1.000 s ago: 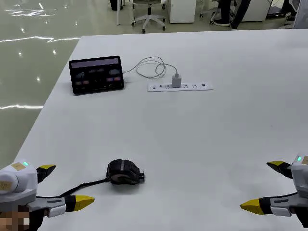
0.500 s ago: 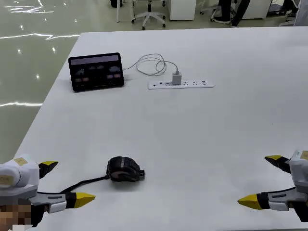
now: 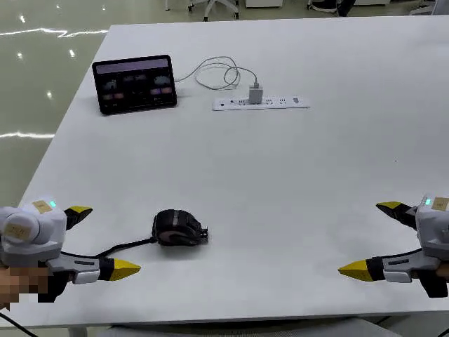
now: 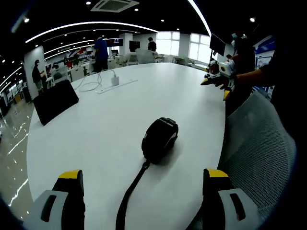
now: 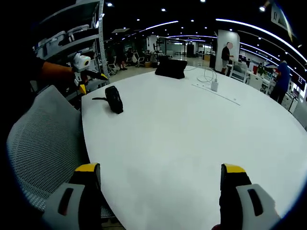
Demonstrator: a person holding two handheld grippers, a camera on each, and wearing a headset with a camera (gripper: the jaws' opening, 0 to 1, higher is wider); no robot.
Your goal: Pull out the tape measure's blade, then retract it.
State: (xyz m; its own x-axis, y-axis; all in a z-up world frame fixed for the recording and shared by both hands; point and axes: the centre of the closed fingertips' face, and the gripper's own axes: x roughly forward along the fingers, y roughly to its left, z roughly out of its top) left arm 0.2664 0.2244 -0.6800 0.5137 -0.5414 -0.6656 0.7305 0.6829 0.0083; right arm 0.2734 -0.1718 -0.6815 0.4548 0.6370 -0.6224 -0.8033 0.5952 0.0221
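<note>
On the table [image 3: 295,168], just ahead of the wide jaws of the left gripper [image 3: 112,238], sits the tape measure [image 3: 175,228], rigid, likely hefty, best pinched across its flat sides; the right gripper [image 3: 360,237] gapes too.

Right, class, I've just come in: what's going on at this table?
A person holds a claw in each hand over a white table. The left claw is open, facing the black tape measure lying ahead, not touching it. The right claw, also open and empty, is off to the side. No pulling has begun.
</note>
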